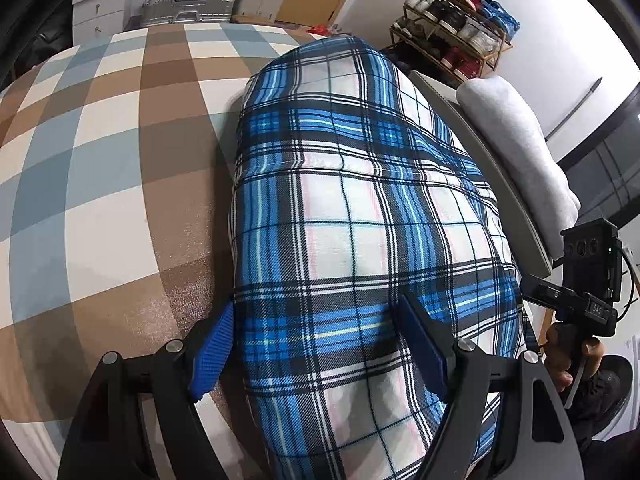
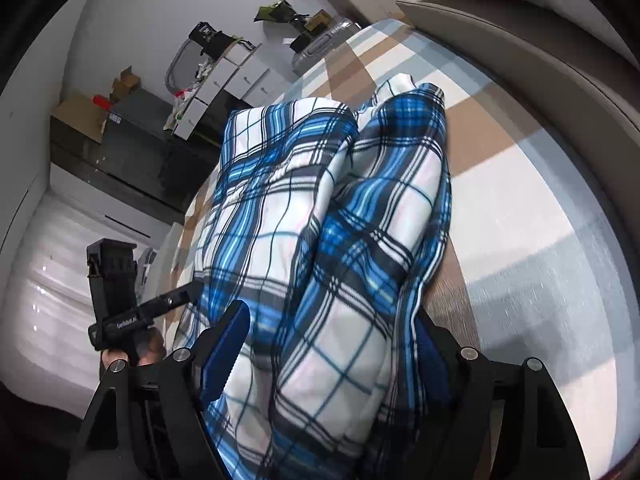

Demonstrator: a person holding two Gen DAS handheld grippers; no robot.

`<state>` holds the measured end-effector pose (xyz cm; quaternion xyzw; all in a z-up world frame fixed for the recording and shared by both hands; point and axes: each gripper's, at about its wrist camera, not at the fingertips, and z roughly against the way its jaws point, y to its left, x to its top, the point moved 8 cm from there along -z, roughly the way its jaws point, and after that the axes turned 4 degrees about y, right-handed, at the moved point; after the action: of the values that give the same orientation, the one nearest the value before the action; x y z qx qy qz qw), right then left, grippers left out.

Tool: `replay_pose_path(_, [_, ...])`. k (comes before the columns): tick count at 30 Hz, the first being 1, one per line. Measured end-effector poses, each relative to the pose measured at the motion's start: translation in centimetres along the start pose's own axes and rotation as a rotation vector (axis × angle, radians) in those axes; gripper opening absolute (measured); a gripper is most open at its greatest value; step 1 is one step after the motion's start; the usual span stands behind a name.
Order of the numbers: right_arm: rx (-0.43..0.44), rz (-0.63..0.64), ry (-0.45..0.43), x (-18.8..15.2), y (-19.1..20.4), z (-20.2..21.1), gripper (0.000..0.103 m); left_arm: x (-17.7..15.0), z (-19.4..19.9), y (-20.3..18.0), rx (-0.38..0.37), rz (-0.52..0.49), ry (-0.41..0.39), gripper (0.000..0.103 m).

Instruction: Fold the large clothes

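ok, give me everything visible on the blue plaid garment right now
The blue plaid garment is woven-looking cloth, checked blue, white and black with faint pink lines. It lies folded in a long, puffy bundle on the checked bed cover, with a seamed edge crossing its top layer. From the right wrist view it shows two thick lobes with a crease between. Both the left tongs and the right tongs straddle its near end; whether their pads press it is unclear.

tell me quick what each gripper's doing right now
left gripper: jaws wide, around the plaid garment.
right gripper: jaws wide, plaid garment bunched between them.
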<state>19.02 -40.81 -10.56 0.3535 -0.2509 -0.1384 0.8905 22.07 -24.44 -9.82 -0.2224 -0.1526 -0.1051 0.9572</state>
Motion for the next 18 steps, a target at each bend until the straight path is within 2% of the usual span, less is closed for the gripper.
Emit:
replay_pose_path(7, [0.03, 0.004, -0.027, 1.0, 1.2, -1.7, 0.08, 0.5, -0.6, 0.1, -0.052, -0.007, 0.016, 0.075])
replay_pose_path(9, [-0.001, 0.014, -0.031, 1.4, 1.4, -2.3, 0.071, 0.5, -0.6, 0.0, -0.054, -0.016, 0.018, 0.075])
replay_pose_path(10, [-0.014, 0.01, -0.031, 1.6, 1.3, -2.5, 0.059, 0.5, -0.6, 0.1, -0.059, -0.012, 0.015, 0.075])
replay_pose_path(11, [-0.021, -0.007, -0.026, 1.7, 0.9, -2.8, 0.041, 0.6, -0.6, 0.1, -0.068, -0.008, 0.01, 0.075])
replay_pose_path(12, [-0.014, -0.025, -0.026, 1.8, 0.6, -2.9, 0.036, 0.7, -0.6, 0.1, -0.078, -0.005, 0.003, 0.073])
replay_pose_path(13, [0.01, -0.052, -0.029, 1.8, 0.2, -3.0, 0.03, 0.7, -0.6, 0.2, -0.084, -0.001, -0.001, 0.061])
replay_pose_path(14, [0.024, -0.067, -0.03, 1.8, -0.1, -3.0, 0.025, 0.6, -0.6, 0.3, -0.087, 0.006, -0.004, 0.053])
replay_pose_path(15, [0.027, -0.076, -0.034, 1.8, -0.3, -3.0, 0.024, 0.6, -0.4, 0.3, -0.09, 0.011, -0.015, 0.046])
replay_pose_path(16, [0.028, -0.078, -0.04, 1.7, -0.3, -2.9, 0.023, 0.5, -0.1, 0.1, -0.103, 0.01, -0.026, 0.035])
replay_pose_path(17, [0.021, -0.065, -0.052, 1.7, -0.1, -2.7, 0.021, 0.4, 0.2, -0.2, -0.106, 0.002, -0.038, 0.028])
replay_pose_path(18, [0.016, -0.055, -0.062, 1.7, 0.1, -2.5, 0.02, 0.3, 0.6, -0.6, -0.1, -0.012, -0.052, 0.025])
